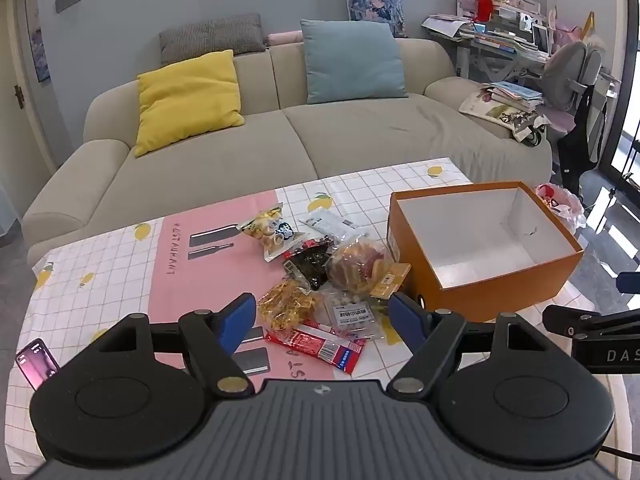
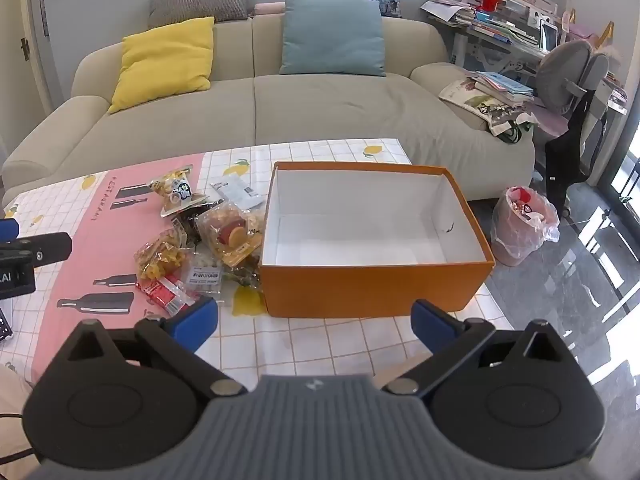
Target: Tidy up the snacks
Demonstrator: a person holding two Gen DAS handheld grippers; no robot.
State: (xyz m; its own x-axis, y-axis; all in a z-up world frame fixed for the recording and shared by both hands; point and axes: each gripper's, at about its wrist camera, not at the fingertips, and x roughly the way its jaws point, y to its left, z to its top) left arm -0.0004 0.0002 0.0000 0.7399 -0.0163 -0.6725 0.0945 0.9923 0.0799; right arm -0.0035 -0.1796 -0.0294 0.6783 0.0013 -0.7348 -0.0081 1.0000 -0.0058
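A pile of snack packets (image 1: 320,276) lies on the table beside an open orange box (image 1: 484,240) with a white, bare inside. The pile holds a red packet (image 1: 316,342), a golden fried-snack bag (image 1: 286,306), a dark packet (image 1: 310,260) and a clear biscuit bag (image 1: 356,264). My left gripper (image 1: 322,318) is open and empty, just in front of the pile. My right gripper (image 2: 316,324) is open and empty, in front of the orange box (image 2: 372,280); the pile (image 2: 192,244) lies to its left.
The table has a pink and white checked cloth (image 1: 120,272). A phone (image 1: 36,362) lies at its near left edge. A beige sofa (image 1: 280,128) stands behind the table. A pink bin (image 2: 520,220) stands on the floor at the right.
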